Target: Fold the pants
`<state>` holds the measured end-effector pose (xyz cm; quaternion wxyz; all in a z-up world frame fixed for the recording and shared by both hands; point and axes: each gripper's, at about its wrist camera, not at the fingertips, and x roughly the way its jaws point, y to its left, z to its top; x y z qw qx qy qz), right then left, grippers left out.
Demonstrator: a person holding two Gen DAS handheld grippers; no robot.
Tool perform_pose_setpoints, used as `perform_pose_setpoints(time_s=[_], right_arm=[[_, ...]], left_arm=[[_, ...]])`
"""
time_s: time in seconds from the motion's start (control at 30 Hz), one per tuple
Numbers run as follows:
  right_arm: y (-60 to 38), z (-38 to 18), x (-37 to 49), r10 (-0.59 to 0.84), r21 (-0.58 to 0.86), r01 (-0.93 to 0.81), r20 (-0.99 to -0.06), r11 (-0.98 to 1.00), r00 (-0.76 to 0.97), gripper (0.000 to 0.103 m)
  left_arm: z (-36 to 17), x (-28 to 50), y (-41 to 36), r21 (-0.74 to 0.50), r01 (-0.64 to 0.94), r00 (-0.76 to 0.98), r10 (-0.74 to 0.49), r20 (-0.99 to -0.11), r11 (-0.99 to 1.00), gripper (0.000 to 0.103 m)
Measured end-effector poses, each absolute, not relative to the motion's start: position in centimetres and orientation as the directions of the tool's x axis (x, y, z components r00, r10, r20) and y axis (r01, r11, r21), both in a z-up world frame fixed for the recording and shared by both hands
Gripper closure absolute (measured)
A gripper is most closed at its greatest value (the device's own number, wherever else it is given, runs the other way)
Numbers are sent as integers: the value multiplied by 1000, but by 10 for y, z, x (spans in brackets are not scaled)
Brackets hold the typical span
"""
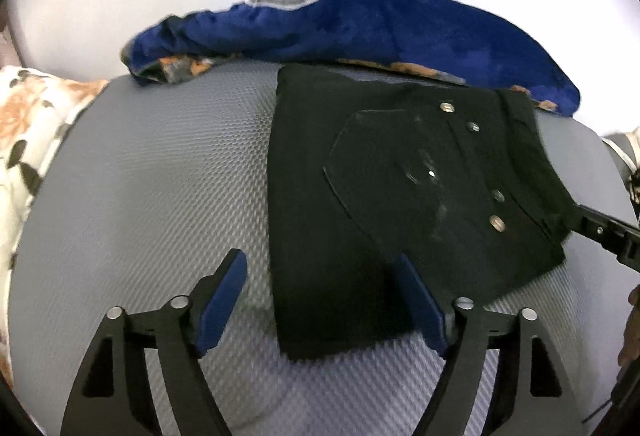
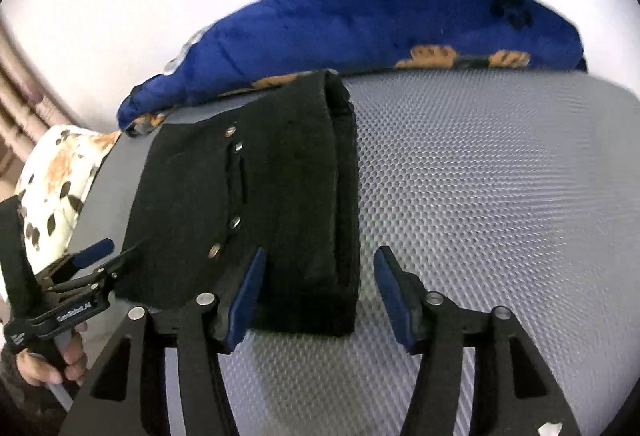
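Left wrist view: folded black pants (image 1: 400, 195) lie on the grey surface (image 1: 152, 175) beside a blue blanket (image 1: 380, 27); both grippers' fingers (image 1: 222, 304) spread, pinching nothing.

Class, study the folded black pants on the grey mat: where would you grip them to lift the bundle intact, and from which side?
Grip the thick stacked edge of the black pants, approaching from the bare grey mat side; all layers meet there, so one pinch likely holds the fold.

Folded black pants (image 1: 384, 203) on grey mat (image 1: 160, 175)
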<state>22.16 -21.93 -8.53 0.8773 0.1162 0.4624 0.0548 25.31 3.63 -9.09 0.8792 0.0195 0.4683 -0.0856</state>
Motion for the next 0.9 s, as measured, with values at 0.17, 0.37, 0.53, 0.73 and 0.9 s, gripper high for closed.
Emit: perform_pose_setpoints(time_s=[0.17, 0.37, 0.53, 0.73, 0.9], right_arm=[[-198, -70, 183, 154, 181, -17, -777, 983, 610, 34], [-171, -56, 146, 123, 132, -36, -743, 991, 658, 20], [-156, -46, 125, 104, 109, -37, -710, 993, 696, 11], [-147, -42, 108, 108, 111, -43, -698, 993, 708, 10], [-141, -44, 100, 98, 89, -50, -697, 995, 710, 9]], left_arm=[[-70, 208, 37, -38, 158, 590, -125, -798, 987, 18], [-49, 164, 42, -17, 105, 634, -80, -770, 994, 16], [-41, 137, 44, 1, 84, 656, -54, -752, 996, 14], [-33, 113, 46, 22, 61, 682, -26, -731, 998, 12], [-29, 104, 46, 34, 43, 692, -6, -722, 998, 12]])
